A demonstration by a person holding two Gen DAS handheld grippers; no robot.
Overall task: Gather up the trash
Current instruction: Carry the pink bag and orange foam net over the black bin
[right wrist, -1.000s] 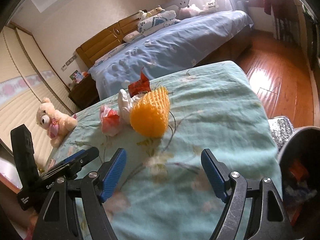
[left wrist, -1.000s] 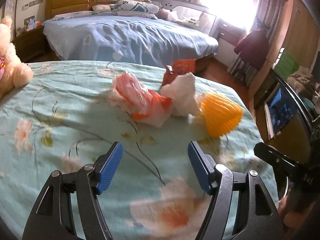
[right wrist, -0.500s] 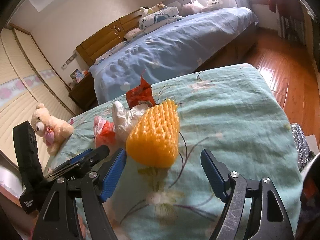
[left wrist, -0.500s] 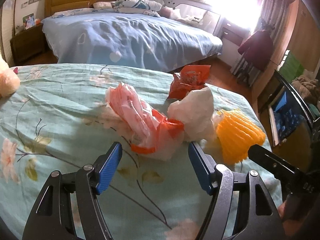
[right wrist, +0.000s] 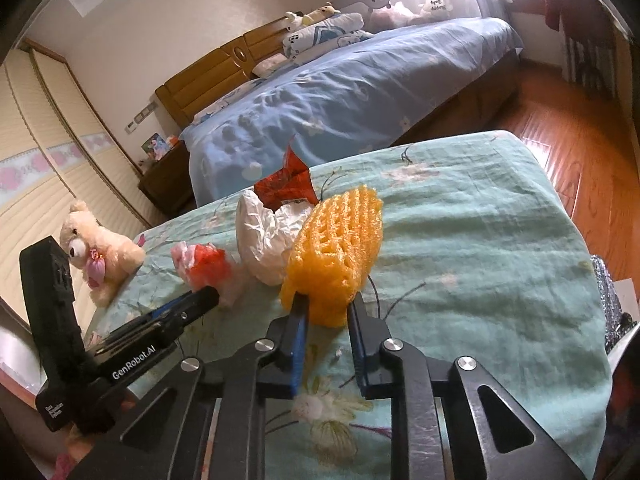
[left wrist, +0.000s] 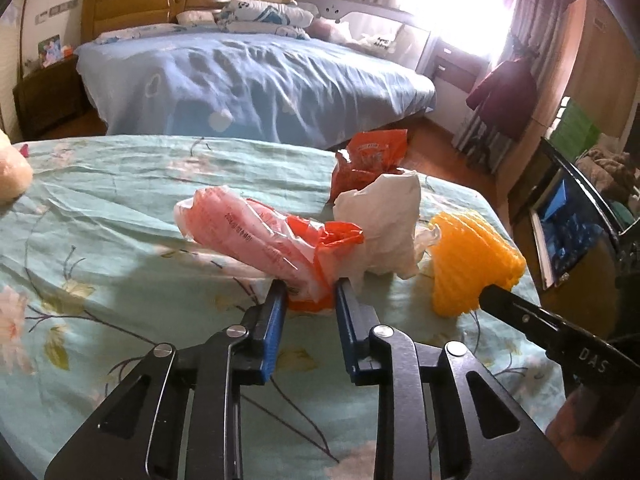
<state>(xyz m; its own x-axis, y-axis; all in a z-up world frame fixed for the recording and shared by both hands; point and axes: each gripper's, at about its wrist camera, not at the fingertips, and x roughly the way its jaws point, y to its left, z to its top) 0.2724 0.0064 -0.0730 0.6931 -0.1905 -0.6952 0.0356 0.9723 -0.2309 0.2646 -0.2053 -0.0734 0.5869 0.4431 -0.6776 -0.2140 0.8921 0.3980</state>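
Observation:
Trash lies in a row on a green floral bedspread. My left gripper is shut on the near end of a pink and orange plastic wrapper; the wrapper also shows in the right wrist view. My right gripper is shut on the near end of an orange foam net, seen too in the left wrist view. Between them lies a crumpled white bag. Behind it is a red snack packet.
A teddy bear sits at the far left of the bedspread. A second bed with a blue cover stands behind. A dark bin rim shows at the right edge, beside the wooden floor.
Both grippers moved forward to the trash and closed: the left on the pink and orange wrapper, the right on the orange foam net. Both were open before.

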